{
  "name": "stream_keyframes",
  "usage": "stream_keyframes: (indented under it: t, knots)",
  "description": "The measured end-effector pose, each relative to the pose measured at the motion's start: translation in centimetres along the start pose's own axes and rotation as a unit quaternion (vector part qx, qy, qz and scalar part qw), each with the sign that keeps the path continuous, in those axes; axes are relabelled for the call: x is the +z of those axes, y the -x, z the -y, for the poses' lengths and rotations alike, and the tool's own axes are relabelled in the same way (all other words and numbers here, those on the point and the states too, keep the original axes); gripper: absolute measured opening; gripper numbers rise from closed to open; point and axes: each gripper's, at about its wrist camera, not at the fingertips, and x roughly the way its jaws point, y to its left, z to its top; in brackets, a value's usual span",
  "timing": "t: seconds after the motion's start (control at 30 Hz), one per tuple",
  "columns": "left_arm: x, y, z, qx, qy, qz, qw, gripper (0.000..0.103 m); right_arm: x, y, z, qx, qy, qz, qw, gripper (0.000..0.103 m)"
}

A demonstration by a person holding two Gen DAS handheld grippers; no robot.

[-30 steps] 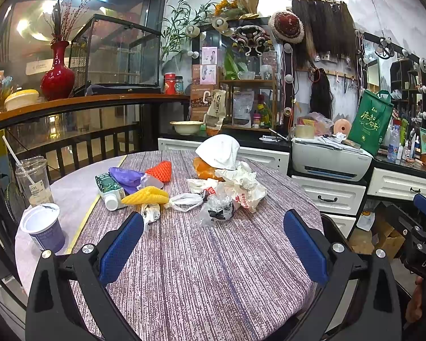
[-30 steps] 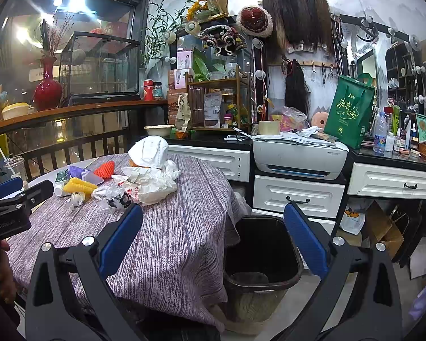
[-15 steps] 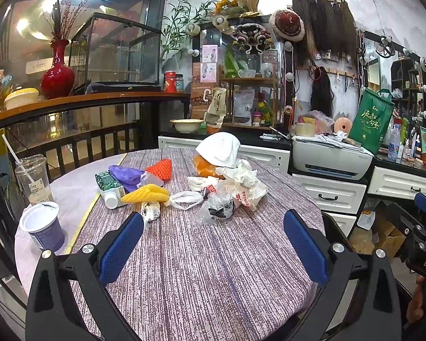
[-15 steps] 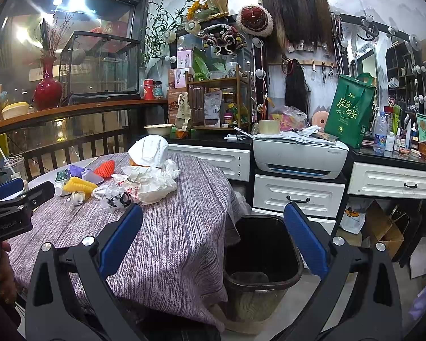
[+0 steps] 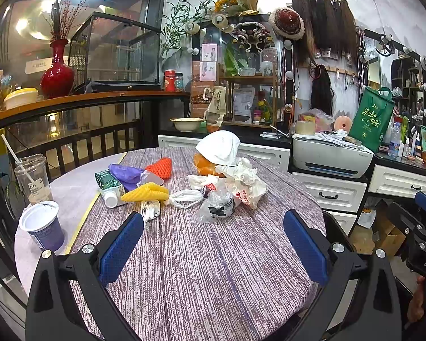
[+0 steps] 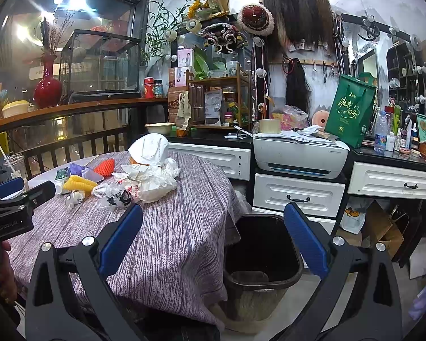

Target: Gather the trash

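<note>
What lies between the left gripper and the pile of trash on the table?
Only bare striped tablecloth lies between the open left gripper and the trash pile, as the left wrist view shows.

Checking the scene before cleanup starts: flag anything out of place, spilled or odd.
Litter sits heaped mid-table: a white mask atop crumpled wrappers, a milk carton tipped on its side, foam fruit nets strewn beside it. No liquid spill shows. The bin looks nearly empty.

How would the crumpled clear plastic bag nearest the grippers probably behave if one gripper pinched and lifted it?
The clear plastic bag looks thin and crumpled, so probably floppy and light. Its glossy film may slip between the fingers. It lies against the white bag, which might drag along.
</note>
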Motion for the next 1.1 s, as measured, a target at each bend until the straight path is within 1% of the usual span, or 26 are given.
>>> stream_keyframes:
  t: [0.17, 0.27, 0.33, 0.43, 0.53, 0.63, 0.7, 0.8, 0.93, 1.0, 1.1]
  knots:
    - [-0.2, -0.2, -0.2, 0.001, 0.001, -0.006, 1.0, 0.098, -0.1, -0.1, -0.1, 0.001, 0.001, -0.003, 1.0, 0.098]
    - [-0.7, -0.5, -0.6, -0.004, 0.005, -0.02, 0.9998, 0.098, -0.4, -0.5, -0.3, 0.006, 0.005, -0.015, 1.0, 0.098]
    - [-1.6, -0.9, -0.9, -0.006, 0.01, -0.034, 0.9994, 0.098, -0.5, -0.8, -0.1, 0.01, 0.005, -0.023, 1.0, 0.098]
    - [-2.0, -1.3, -1.1, -0.006, 0.011, -0.048, 0.9988, 0.098, -0.6, -1.1, -0.2, 0.013, 0.006, -0.028, 1.0, 0.098]
    - [-2.0, -1.6, -1.0, -0.009, 0.004, -0.061, 0.9981, 0.098, -0.7, -1.9, -0.2, 0.036, 0.004, -0.052, 0.998, 0.098]
    - [-1.9, -2.1, -1.2, -0.005, -0.005, -0.075, 0.9971, 0.098, -0.7, -3.5, -0.3, 0.072, 0.002, -0.096, 0.993, 0.098]
    - [-1.9, -2.6, -1.5, -0.003, -0.004, -0.089, 0.996, 0.098, -0.7, -4.5, -0.6, 0.084, 0.007, -0.117, 0.99, 0.098]
    - [-1.8, -3.4, -2.4, -0.011, 0.014, -0.116, 0.9931, 0.098, -0.4, -6.8, -1.2, 0.094, 0.02, -0.15, 0.984, 0.098]
    - [-1.5, -4.6, -3.3, -0.016, 0.022, -0.145, 0.989, 0.098, 0.4, -10.1, -2.7, 0.122, 0.032, -0.178, 0.976, 0.098]
    - [-1.3, -5.2, -3.6, -0.02, 0.023, -0.159, 0.9868, 0.098, 0.9, -12.1, -3.9, 0.145, 0.042, -0.195, 0.969, 0.098]
    - [-0.9, -6.2, -4.2, -0.02, 0.02, -0.172, 0.9847, 0.098, 1.9, -14.7, -6.1, 0.17, 0.058, -0.203, 0.963, 0.098]
